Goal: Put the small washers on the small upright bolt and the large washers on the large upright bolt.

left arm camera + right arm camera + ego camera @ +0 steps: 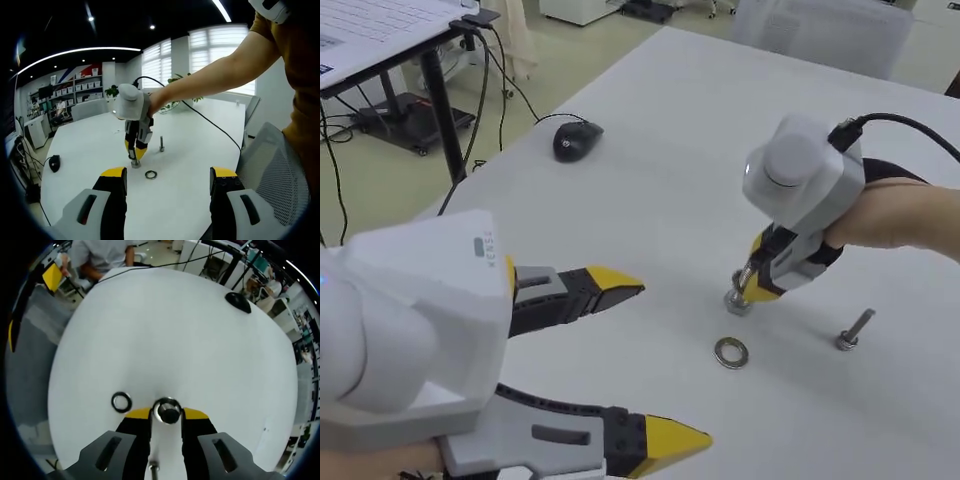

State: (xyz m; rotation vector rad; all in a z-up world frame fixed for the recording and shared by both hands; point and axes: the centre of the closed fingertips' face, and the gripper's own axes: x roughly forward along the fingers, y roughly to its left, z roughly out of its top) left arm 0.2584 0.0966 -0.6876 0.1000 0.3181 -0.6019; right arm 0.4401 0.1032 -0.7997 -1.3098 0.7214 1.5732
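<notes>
The large bolt (738, 294) is standing upright. A silver large washer (731, 352) is lying flat near it, and the small bolt (854, 331) is standing upright, further apart.

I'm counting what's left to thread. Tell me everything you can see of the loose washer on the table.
The washer is a flat, shiny grey metal ring with a round hole. It lies flat on the white table, touching nothing, just apart from the upright bolt that the right gripper straddles.
</notes>
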